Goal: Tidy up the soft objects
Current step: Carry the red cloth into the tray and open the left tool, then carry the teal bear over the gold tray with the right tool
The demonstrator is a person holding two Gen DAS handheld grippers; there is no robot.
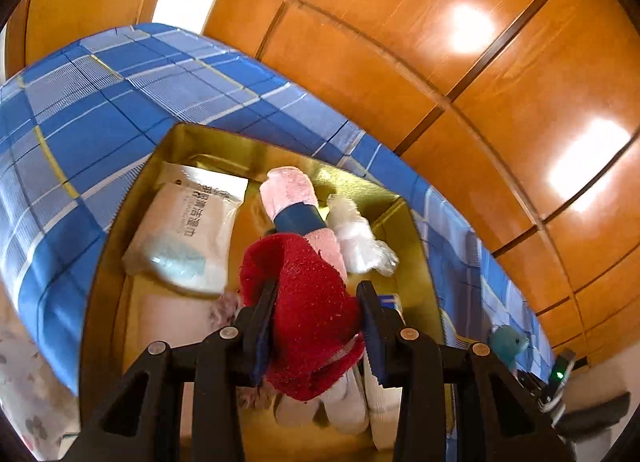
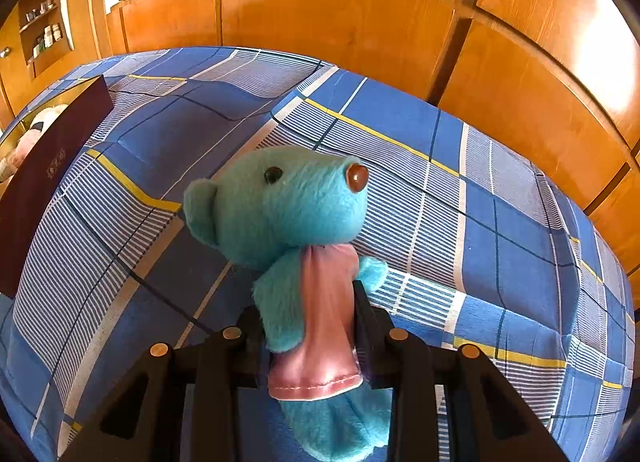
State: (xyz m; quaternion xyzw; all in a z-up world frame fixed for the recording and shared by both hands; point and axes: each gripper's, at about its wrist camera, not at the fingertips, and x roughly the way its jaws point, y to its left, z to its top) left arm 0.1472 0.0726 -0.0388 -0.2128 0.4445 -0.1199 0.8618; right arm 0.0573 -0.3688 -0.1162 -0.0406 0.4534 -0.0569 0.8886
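Two hand-held grippers were in your hands, and each was clamped on a soft toy. Your left hand-held gripper (image 1: 318, 302) pinched a red fuzzy cloth piece (image 1: 308, 318) between its pads, held above the open gold-lined box (image 1: 416, 238) that sat on the bed (image 1: 80, 110) with its blue plaid sheet. Inside that box lay a white packet with printed characters (image 1: 188, 230) toward the left wall, a pink plush piece with a dark blue band (image 1: 294, 202) near the middle, and a crumpled clear plastic wrap (image 1: 360, 238) just beside it on the right. Whether the red cloth and the pink plush belonged to one toy, you could not tell from that view.

Your right hand-held gripper (image 2: 310, 310) squeezed the body of a teal teddy bear (image 2: 280, 202), the pads pressing on either side of its pink satin scarf (image 2: 324, 322). You held the bear upright over the plaid bed, well apart from the box, whose dark maroon outer wall (image 2: 44, 178) showed at the left edge. Orange wooden wardrobe doors (image 2: 320, 22) stood behind the bed.
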